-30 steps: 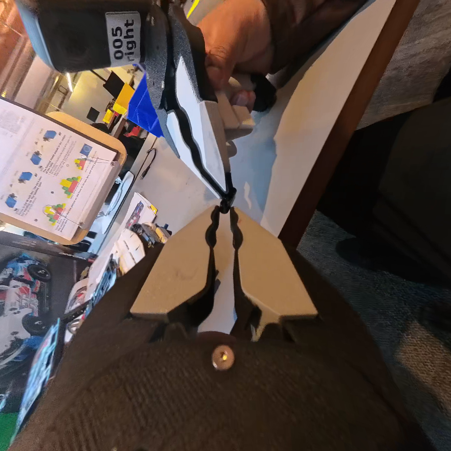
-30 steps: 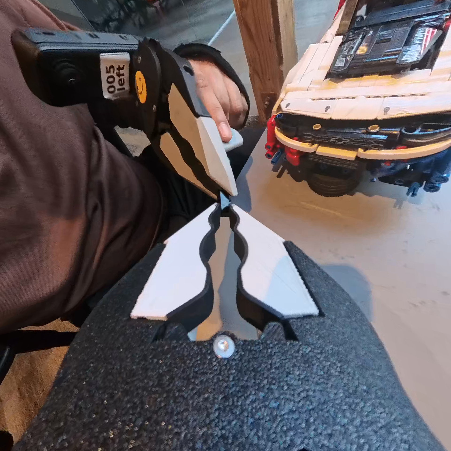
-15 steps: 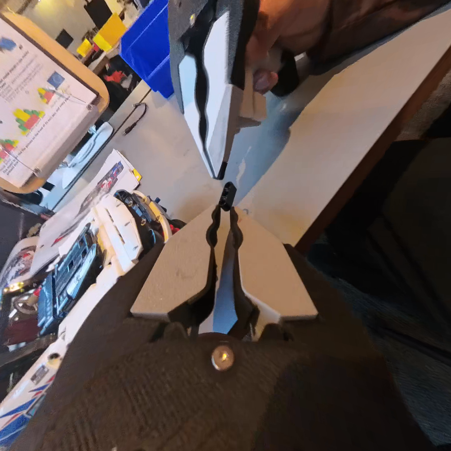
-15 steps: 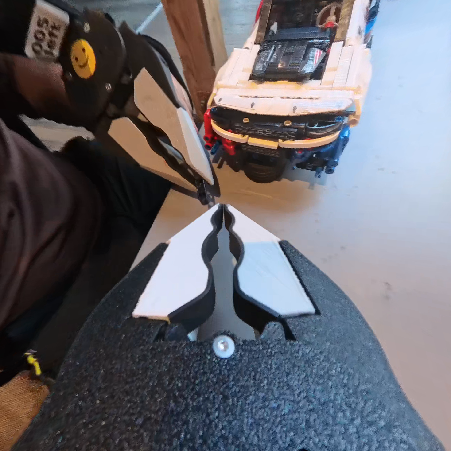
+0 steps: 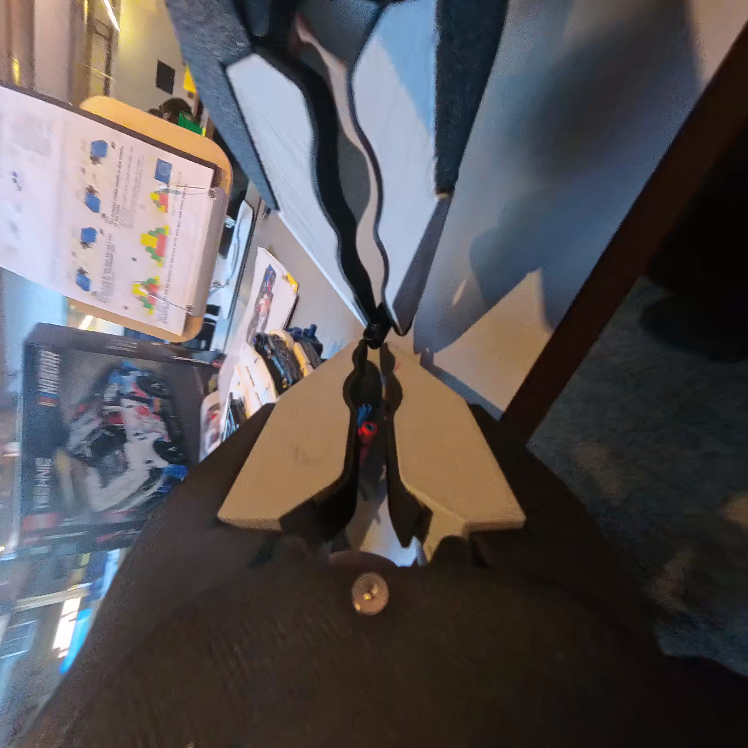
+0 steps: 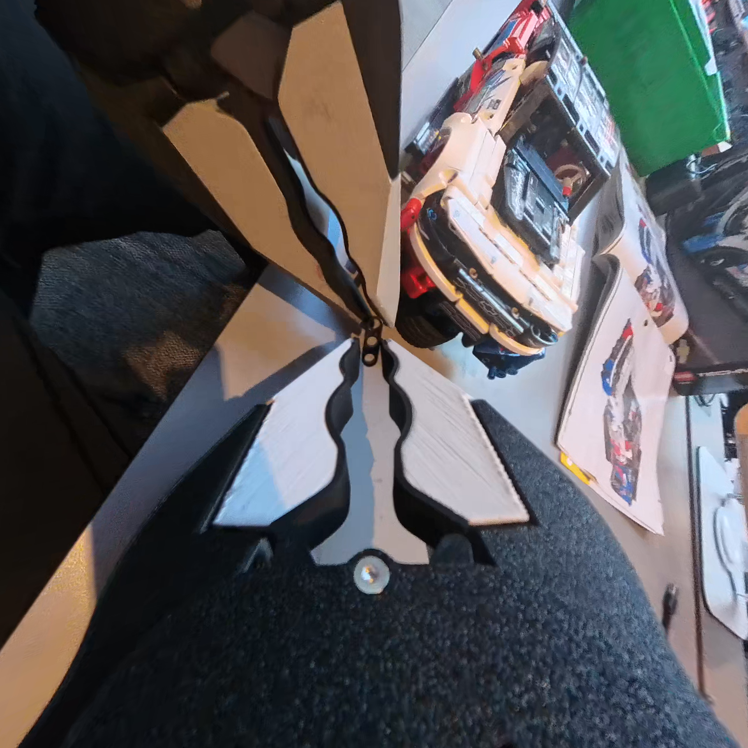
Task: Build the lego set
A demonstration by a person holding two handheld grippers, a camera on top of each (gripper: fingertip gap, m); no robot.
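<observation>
pinching a small black lego piece tip to tip, both tongs meet at the middle of each frame, above the near edge of the table. the left tongs are together on the piece, a narrow link with round holes; the right tongs sit close around its other end, though whether they truly clamp it i cannot tell. it looks light, stiff and smooth, likely to twist or pop out under a slanted squeeze, so hold it on its flat sides, short of the holes. the white lego car stands at the upper right of the right wrist view, well apart from the piece, with a printed sheet lying beside it
</observation>
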